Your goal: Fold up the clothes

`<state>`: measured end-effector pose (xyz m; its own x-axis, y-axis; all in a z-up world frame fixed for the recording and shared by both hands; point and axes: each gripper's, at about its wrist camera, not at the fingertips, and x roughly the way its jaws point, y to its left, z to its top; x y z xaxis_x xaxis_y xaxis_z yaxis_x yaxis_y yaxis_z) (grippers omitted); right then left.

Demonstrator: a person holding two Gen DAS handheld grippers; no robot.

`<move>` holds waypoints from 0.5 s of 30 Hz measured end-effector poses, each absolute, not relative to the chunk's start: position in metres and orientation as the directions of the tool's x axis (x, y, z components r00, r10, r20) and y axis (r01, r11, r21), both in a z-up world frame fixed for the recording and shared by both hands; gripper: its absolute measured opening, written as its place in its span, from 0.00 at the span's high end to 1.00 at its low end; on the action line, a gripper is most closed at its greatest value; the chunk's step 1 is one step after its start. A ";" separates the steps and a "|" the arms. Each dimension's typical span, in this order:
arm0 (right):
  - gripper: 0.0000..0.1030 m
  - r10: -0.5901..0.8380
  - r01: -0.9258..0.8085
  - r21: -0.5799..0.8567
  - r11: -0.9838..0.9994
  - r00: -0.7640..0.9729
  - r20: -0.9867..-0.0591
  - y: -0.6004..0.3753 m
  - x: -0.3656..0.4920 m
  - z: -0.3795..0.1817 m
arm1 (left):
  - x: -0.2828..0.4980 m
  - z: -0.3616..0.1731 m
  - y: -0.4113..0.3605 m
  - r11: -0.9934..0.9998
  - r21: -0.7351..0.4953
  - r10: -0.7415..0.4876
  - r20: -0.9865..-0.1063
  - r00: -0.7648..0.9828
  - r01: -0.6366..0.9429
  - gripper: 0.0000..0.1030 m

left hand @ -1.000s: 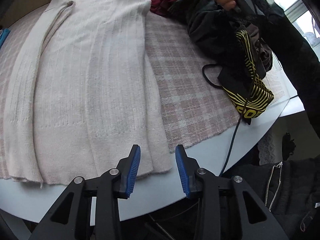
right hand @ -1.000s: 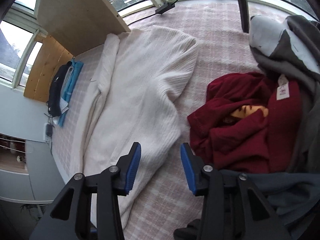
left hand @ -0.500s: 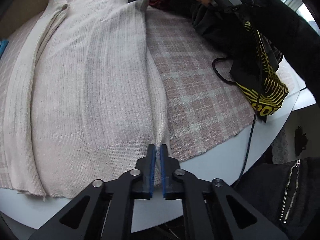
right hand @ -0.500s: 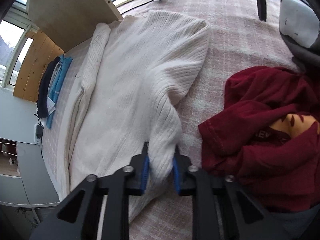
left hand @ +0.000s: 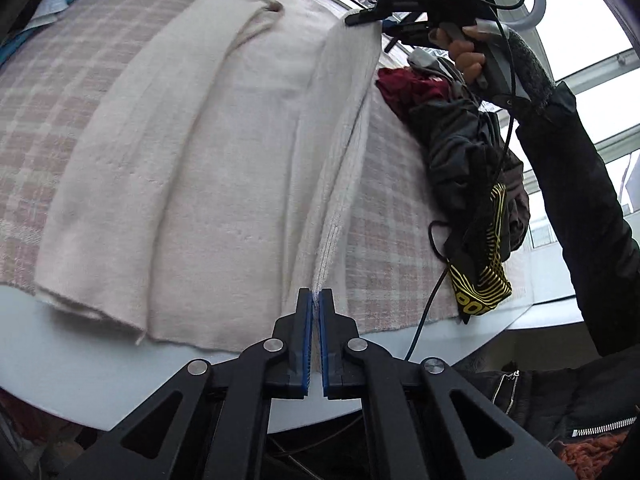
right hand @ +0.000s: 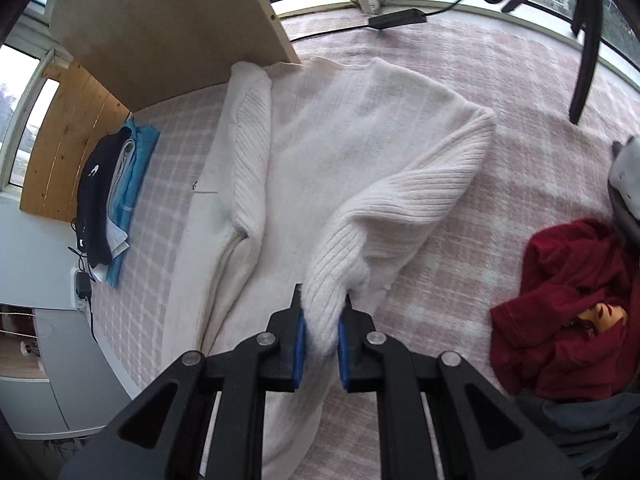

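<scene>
A cream ribbed sweater [left hand: 224,152] lies spread on the pink plaid cloth [left hand: 392,208] that covers the table. My left gripper [left hand: 316,300] is shut on the sweater's hem at its right edge, and that edge is lifted into a taut ridge. At the far end of the ridge, a hand holds my right gripper [left hand: 372,20]. In the right wrist view, the right gripper [right hand: 322,308] has its jaws closing on a thick fold of the sweater [right hand: 360,152] near the shoulder. The pads press into the knit, and the fold is raised off the cloth.
A crumpled red garment [right hand: 560,300] and a dark pile with a yellow-and-black piece [left hand: 472,184] lie to the right. Folded blue and dark clothes [right hand: 112,192] sit at the left beside a wooden board [right hand: 168,20]. A cable [left hand: 424,312] hangs over the table edge [left hand: 80,352].
Both grippers went from open to clamped on the sweater's right edge. They have since lifted that edge and carried it leftward over the body.
</scene>
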<state>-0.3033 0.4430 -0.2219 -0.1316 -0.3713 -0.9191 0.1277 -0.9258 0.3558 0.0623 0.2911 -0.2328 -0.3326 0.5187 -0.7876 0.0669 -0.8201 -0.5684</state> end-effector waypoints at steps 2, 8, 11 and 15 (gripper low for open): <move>0.88 -0.345 0.147 0.327 -0.934 -0.120 -0.931 0.421 -0.307 -0.228 | 0.065 -0.240 0.280 -0.822 -0.560 0.500 -0.795 -0.344 0.100 0.97; 0.84 -0.217 0.207 0.199 -0.958 -0.069 -0.974 0.366 -0.319 -0.260 | 0.066 -0.259 0.263 -0.836 -0.527 0.458 -0.824 -0.332 0.152 0.97; 0.74 -0.152 0.267 0.131 -0.955 -0.061 -0.987 0.348 -0.318 -0.260 | 0.064 -0.259 0.266 -0.857 -0.498 0.442 -0.842 -0.309 0.131 0.97; 0.68 -0.220 0.304 0.192 -0.933 -0.061 -0.974 0.353 -0.307 -0.233 | 0.067 -0.242 0.260 -0.871 -0.480 0.427 -0.844 -0.324 0.103 0.96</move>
<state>-0.3071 0.3531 -0.2330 -0.0606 -0.2201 -0.9736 0.3038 -0.9332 0.1921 0.0673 0.2601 -0.2417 -0.3239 0.4272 -0.8442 0.1029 -0.8711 -0.4803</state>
